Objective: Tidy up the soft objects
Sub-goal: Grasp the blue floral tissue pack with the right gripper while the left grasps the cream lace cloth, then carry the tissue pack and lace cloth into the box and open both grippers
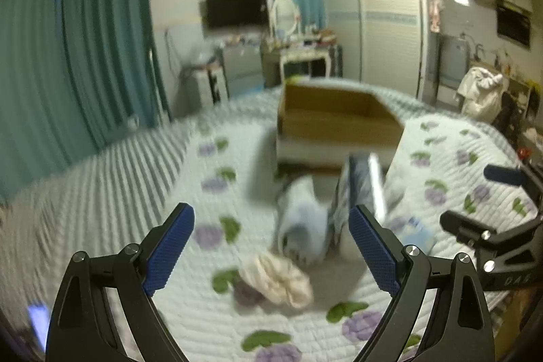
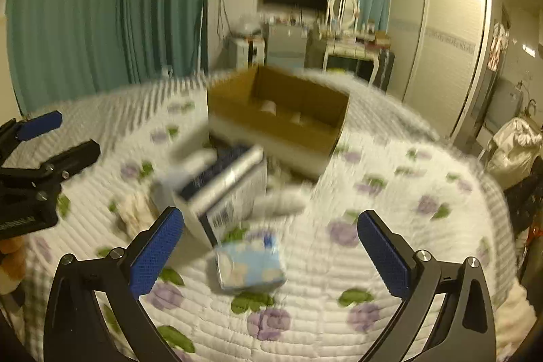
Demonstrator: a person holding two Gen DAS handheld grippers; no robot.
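An open cardboard box (image 1: 339,121) stands on the quilted bed; it also shows in the right wrist view (image 2: 278,121) with pale rolls inside. A cream cloth bundle (image 1: 276,279) lies just ahead of my open, empty left gripper (image 1: 271,246). A pale blue-white soft bundle (image 1: 300,226) and a dark blue packet (image 1: 359,189) lie behind it. My right gripper (image 2: 271,246) is open and empty above a light blue tissue pack (image 2: 251,265). The dark blue packet (image 2: 227,189) leans behind it. The frames are blurred.
The floral quilt (image 1: 118,192) covers the bed. Teal curtains (image 1: 85,39) hang on the left. A dressing table (image 1: 302,50) and a wardrobe (image 1: 387,16) stand beyond the bed. My right gripper shows at the left wrist view's right edge (image 1: 482,202).
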